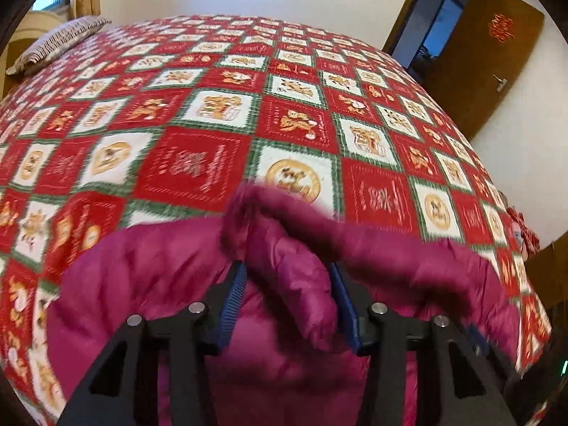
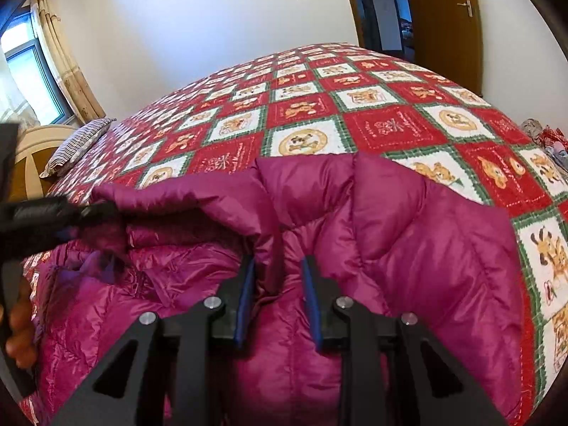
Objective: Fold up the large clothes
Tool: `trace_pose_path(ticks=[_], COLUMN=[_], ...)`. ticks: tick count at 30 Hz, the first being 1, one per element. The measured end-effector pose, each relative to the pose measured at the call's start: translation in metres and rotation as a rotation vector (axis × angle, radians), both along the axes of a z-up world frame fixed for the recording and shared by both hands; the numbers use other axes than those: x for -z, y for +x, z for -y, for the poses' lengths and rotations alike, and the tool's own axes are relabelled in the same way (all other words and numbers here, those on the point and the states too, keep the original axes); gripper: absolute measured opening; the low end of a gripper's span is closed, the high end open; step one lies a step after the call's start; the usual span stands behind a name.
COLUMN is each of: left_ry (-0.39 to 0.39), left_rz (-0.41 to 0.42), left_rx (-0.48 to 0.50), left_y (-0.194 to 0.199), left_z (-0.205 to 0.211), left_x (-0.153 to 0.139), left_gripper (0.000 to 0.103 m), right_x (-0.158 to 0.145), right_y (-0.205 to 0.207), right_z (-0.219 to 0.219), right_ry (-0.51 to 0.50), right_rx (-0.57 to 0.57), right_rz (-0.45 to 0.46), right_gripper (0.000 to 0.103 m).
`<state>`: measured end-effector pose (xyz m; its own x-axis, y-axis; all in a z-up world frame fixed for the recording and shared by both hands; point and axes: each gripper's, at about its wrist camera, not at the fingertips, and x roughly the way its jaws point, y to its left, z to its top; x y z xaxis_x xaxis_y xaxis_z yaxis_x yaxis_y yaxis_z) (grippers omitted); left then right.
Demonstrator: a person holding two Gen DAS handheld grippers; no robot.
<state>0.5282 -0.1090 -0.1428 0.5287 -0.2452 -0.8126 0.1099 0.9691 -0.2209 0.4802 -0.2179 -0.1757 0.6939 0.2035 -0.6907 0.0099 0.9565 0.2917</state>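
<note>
- A magenta puffer jacket (image 2: 390, 234) lies on the near part of the bed, its length running across the quilt (image 2: 390, 124), left to right in the right wrist view; which end is the collar cannot be told.
- The left gripper (image 1: 287, 298) stands half-open with a blurred fold of the jacket between its blue pads (image 1: 232, 294); whether they press it is unclear.
- The right gripper (image 2: 278, 298) is narrowed onto a ridge of the jacket, pinching it.
- A striped pillow (image 2: 76, 145) lies at the far left.
</note>
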Motion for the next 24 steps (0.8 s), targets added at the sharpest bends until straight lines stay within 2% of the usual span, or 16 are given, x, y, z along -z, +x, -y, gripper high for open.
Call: trace_pose_path(ticks=[3, 5, 8, 11, 13, 15, 17, 19, 21, 24], left_ry=[0.079, 0.035, 0.019, -0.001, -0.023, -0.080, -0.123, -0.127, -0.093, -0.082], left_rz=[-0.034, -0.047, -0.014, 0.093, 0.113, 0.120, 0.129, 0.132, 0.133, 0.133], left_rx=[-0.035, -0.049, -0.051, -0.069, -0.099, -0.127, -0.137, -0.140, -0.136, -0.131], left_y=[-0.013, -0.020, -0.025, -0.038, -0.042, -0.043, -0.044, -0.044, -0.044, -0.046], left_z=[-0.013, -0.023, -0.027, -0.030, -0.032, -0.041, -0.048, -0.048, -0.043, -0.042], left_x=[0.014, 0.023, 0.028, 0.043, 0.043, 0.044, 0.044, 0.044, 0.043, 0.043], left_gripper=[0.050, 0.050, 0.050, 0.050, 0.050, 0.049, 0.048, 0.048, 0.048, 0.048], right_x=[0.000, 0.000, 0.000, -0.001, -0.002, -0.015, -0.044, -0.073, -0.081, -0.065], right_y=[0.000, 0.000, 0.000, 0.000, 0.000, -0.006, -0.016, -0.011, 0.015, 0.056], right_z=[0.000, 0.000, -0.001, 0.000, 0.000, 0.003, 0.006, 0.002, -0.010, -0.026], right_ry=[-0.001, -0.003, -0.009, -0.007, -0.008, -0.017, -0.012, -0.036, -0.056, -0.003], right_rx=[0.001, 0.001, 0.001, -0.001, 0.005, 0.041, 0.097, 0.134, 0.115, 0.114], right_rz=[-0.001, -0.001, -0.002, -0.005, -0.016, -0.010, 0.089, 0.155, 0.101, -0.027], right_gripper=[0.028, 0.028, 0.028, 0.029, 0.028, 0.030, 0.034, 0.036, 0.037, 0.037])
